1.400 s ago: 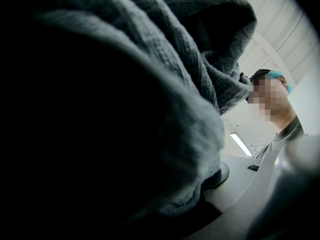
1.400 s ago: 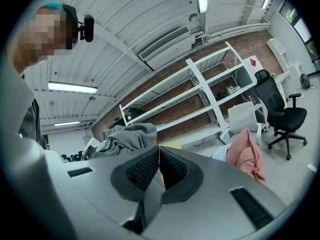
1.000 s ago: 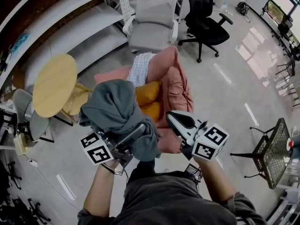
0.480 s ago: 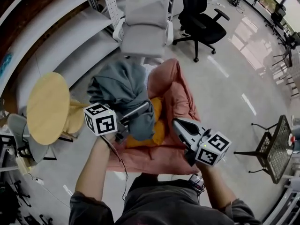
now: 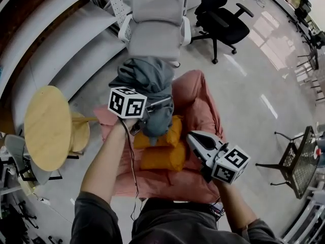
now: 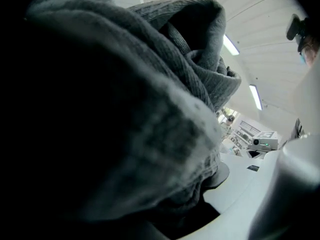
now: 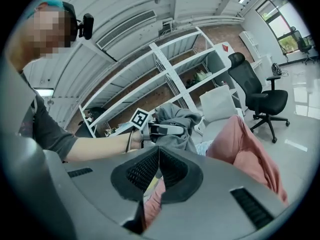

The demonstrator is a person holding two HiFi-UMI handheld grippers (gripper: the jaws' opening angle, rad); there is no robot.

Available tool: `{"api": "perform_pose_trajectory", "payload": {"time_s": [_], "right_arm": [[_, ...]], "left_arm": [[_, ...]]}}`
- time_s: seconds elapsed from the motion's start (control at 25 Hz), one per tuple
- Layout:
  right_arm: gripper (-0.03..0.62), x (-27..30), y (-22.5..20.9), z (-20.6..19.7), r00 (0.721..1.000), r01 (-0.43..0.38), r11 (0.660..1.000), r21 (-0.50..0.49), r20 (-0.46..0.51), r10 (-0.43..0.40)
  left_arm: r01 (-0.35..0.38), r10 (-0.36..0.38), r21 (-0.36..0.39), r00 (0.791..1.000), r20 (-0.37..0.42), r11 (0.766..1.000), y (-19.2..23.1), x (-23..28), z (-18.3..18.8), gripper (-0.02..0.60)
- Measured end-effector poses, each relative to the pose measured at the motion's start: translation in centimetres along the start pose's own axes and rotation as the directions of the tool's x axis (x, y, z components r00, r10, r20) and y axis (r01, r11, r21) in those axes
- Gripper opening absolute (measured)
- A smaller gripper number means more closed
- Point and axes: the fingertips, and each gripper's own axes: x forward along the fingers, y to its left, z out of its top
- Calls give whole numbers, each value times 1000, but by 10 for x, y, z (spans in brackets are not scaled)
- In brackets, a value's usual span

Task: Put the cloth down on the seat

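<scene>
the carry was in hand, not the release: the left gripper was clamped tight on the grey cloth, and the bundle hung in the air over the 12 o'clock end of the pink seat, touching nothing that could be made out. in the left gripper view the cloth filled nearly everything and hid the jaws; the right gripper view showed them pinched on a fold of it. the right gripper had its jaws pressed together with nothing between them, and it hovered at 4 o'clock of the orange cushions that lay on the seat. the next move, by my reading, called for lowering the bundle until it rested on the padding, then opening the jaws – letting go from that height would probably drop it in a heap or off the edge. the bundle was also close to the grey office chair at 12 o'clock, so which seat was meant could not be settled. against half a second before, the left gripper and cloth had gone further toward 12 o'clock, both cushions had come into view from under the cloth, and the right gripper had barely shifted.
</scene>
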Motion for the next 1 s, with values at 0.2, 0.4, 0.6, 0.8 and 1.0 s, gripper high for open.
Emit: {"api": "perform_pose_trajectory", "payload": {"time_s": [0.2,0.4,0.6,0.8,1.0], "right_arm": [[14,3,-24,-11,999,49,998,37,-22,-48],[14,4,-42,-35,995,88,993,75,-59,-84],[14,4,-43,-40,994,94,984,148,-75,-84],[14,9,-46,-47,994,81,990,117,-76,-73],[14,12,-38,-48,996,51,993,102,-73,-44]], "left_arm": [[24,-13,100,994,-106,995,25,32,37,302],[-184,221,130,893,-391,974,99,97,-28,342],[-306,391,276,855,-340,911,115,103,-59,377],[-311,414,381,882,-225,871,99,97,-40,453],[-339,418,320,881,-221,885,99,97,-27,469]]}}
